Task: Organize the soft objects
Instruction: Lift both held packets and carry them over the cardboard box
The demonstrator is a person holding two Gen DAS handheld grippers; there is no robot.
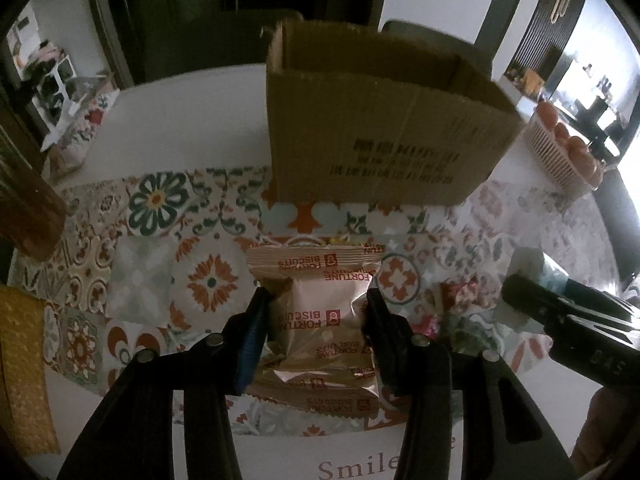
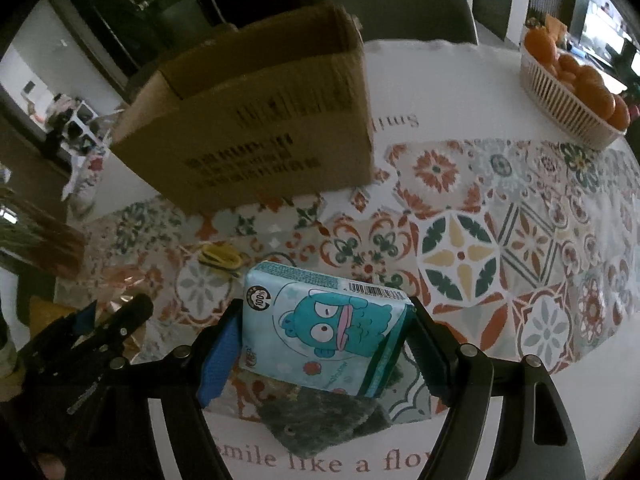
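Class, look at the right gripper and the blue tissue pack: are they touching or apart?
Touching. In the right wrist view the right gripper has both fingers pressed against the sides of the blue tissue pack, holding it above the tablecloth.

A home dining area is indicated. A table (image 2: 460, 80) is covered with a tile-patterned cloth (image 2: 500, 240) printed with "Smile like a flo…". A white slatted basket (image 2: 560, 100) of oranges (image 2: 592, 84) is set at the table's far right edge. A grey chair back (image 2: 400, 12) is seen behind the table. An open cardboard box (image 2: 260, 120) is placed on the cloth. A dark glass-fronted cabinet (image 1: 180, 8) is seen beyond, and a cluttered room with white shelving (image 1: 56, 76) at far left. A lit counter with bottles and jars (image 1: 592, 92) is visible at far right, kitchen-like, though blurred.
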